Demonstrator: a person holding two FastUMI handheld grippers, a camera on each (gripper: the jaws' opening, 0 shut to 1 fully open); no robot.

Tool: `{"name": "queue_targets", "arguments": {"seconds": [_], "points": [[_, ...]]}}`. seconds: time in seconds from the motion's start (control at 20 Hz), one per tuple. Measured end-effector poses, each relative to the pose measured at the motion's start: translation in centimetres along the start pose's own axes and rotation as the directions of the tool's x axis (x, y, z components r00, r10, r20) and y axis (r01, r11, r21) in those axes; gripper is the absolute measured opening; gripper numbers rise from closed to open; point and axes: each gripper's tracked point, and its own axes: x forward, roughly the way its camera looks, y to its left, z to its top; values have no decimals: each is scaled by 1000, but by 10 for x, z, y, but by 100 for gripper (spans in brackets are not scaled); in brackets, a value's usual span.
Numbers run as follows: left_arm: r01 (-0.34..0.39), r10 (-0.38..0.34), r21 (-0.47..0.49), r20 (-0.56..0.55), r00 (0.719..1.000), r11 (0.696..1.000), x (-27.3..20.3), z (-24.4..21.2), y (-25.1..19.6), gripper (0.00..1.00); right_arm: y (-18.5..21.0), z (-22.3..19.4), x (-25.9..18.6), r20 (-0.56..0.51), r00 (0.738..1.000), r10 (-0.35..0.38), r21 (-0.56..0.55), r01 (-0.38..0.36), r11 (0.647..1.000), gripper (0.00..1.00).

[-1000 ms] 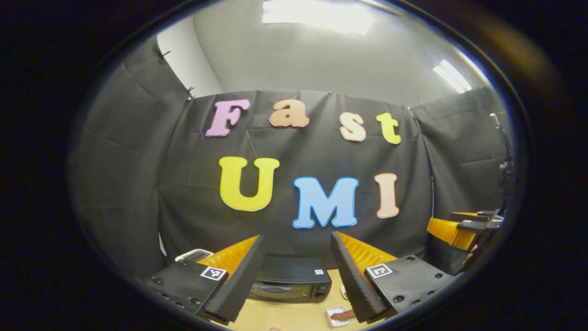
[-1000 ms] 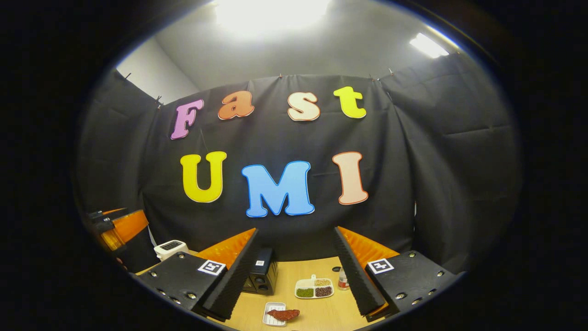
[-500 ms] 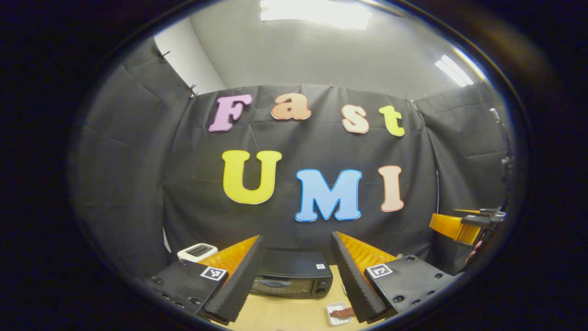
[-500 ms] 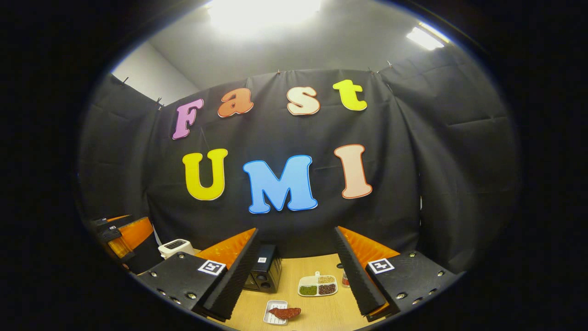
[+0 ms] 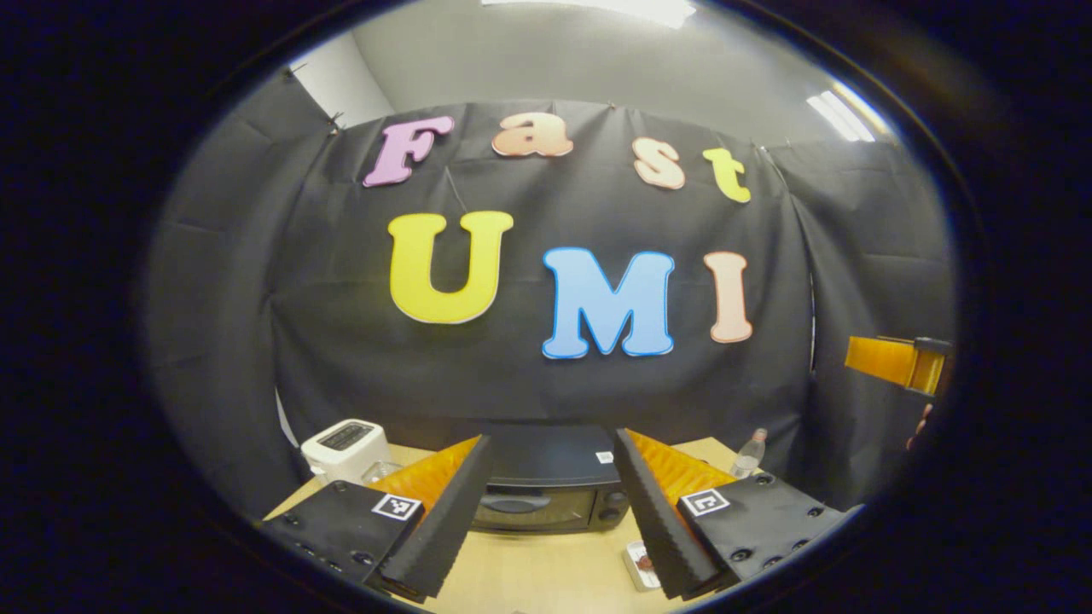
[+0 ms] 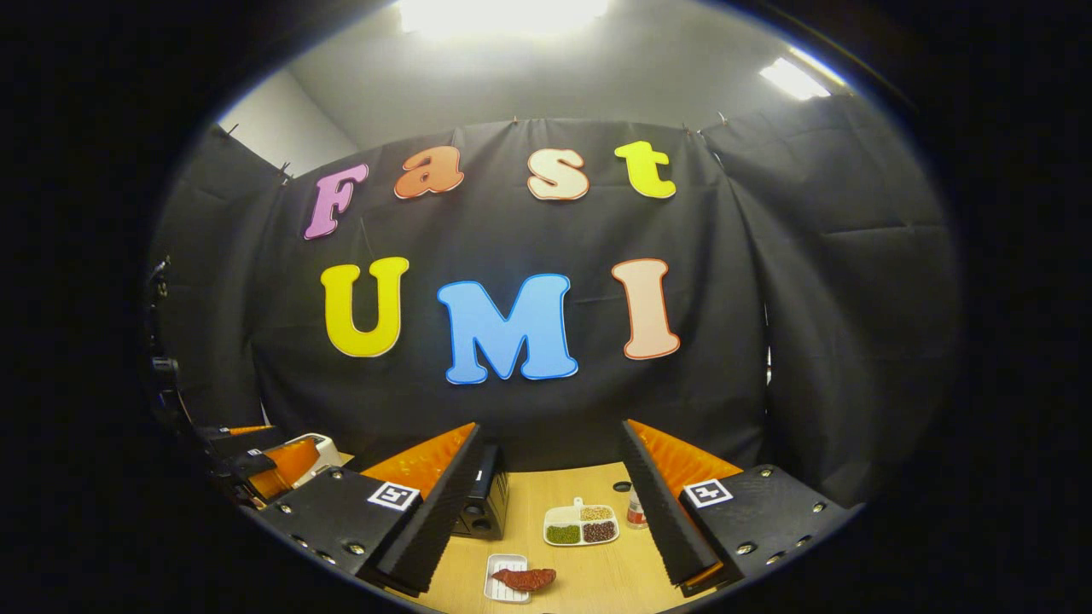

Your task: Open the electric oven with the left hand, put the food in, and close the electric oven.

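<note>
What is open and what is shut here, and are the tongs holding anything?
Electric oven: door shut, standing on the table.
Left tongs: open, holding nothing.
Right tongs: open, holding nothing.
Food: lying on its small white tray, not picked up.
Divided dish: filled, green, tan and dark portions.
Toaster: upright on the table, slots look empty.
Small bottle: upright, cap on.

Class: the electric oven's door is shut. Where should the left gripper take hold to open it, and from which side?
Grip the horizontal handle on the oven door's front, approaching head-on with the open left gripper; the bar probably suits one finger above, one below.
</note>
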Motion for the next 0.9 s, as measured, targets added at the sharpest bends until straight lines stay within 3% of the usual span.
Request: {"name": "queue_targets", "arguments": {"seconds": [0.2,0.25,0.3,0.35,0.45,0.55,0.7,0.75,0.9], "points": [[-5,7,21,-104,995,1000,56,-53,18,99,-1,-9,6,-23,999,-38,7,39,999,97],[-12,17,39,-128,992,999,69,-69,25,92,-3,-11,9,-29,998,-47,3,47,999,97],[-13,20,45,-164,986,999,81,-87,27,95,-7,-11,12,-30,998,-59,0,59,998,97],[-14,21,40,-200,980,999,92,-102,30,92,-11,-10,14,-32,997,-73,-2,73,997,97],[-33,31,-3,-257,966,999,113,-129,37,99,-16,-11,18,-36,995,-89,1,89,996,97],[-58,45,-36,-296,954,998,132,-147,48,92,-23,-13,19,-40,993,-109,-14,109,994,97],[-70,63,-11,-316,947,997,152,-162,62,99,-30,-19,19,-54,990,-133,-29,131,991,97],[-73,63,-18,-336,940,997,158,-173,64,95,-32,-22,20,-63,988,-140,-32,138,990,97],[-75,65,-13,-366,928,997,170,-188,67,99,-35,-30,21,-87,984,-153,-34,150,988,97]]}}
